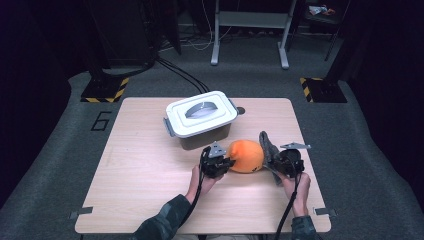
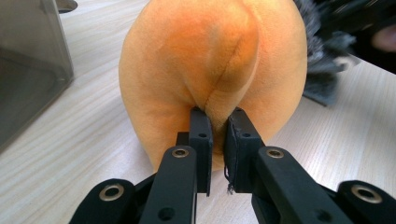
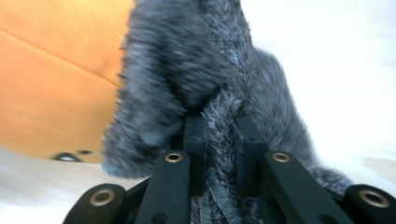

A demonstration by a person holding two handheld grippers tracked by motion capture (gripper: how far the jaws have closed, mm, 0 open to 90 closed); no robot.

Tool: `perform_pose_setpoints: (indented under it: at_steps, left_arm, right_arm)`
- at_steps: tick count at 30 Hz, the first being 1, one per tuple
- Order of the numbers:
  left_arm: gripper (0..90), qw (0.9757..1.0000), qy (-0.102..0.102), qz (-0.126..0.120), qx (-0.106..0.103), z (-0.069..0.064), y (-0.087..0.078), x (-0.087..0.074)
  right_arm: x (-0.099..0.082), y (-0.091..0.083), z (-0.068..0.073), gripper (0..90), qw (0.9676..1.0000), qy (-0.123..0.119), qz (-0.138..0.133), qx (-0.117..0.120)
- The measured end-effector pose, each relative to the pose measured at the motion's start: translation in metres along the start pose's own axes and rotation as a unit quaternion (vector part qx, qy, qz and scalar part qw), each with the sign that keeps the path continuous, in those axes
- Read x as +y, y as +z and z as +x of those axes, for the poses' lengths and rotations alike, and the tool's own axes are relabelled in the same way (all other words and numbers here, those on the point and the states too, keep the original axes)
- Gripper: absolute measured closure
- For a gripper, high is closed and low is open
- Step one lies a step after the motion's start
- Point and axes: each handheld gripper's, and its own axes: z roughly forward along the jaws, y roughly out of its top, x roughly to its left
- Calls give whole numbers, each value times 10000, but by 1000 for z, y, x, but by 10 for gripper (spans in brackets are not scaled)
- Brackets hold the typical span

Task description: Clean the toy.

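Left tongs' (image 2: 217, 135) pinch on orange plush (image 2: 210, 70), close up

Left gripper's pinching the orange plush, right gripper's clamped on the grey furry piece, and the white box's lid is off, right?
Not quite: the lid is on the white box, as the high view shows. The left gripper does pinch the orange plush, and the right gripper clamps the grey furry piece.

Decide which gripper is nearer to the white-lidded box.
Left. The left gripper, pinching the orange plush, sits just below the box; the right gripper, clamping grey fur, lies beyond the plush.
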Motion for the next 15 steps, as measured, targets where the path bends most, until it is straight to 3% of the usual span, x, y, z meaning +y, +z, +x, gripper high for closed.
perform_pose_setpoints:
  at_steps: [4,8,13,15]
  left_arm:
    - [825,10000,78,-7,-8,-3,0,1]
    - [825,10000,93,-32,7,-5,1,2]
    - [825,9999,103,-15,20,-5,1,3]
    - [825,9999,124,10,25,-4,1,3]
  right_arm:
    - [9,-25,9,783,9990,-160,-388,139]
    - [23,-46,34,782,9956,-510,-704,357]
    - [33,-43,66,781,9915,-981,-680,510]
    - [35,-34,74,781,9908,-1152,-565,436]
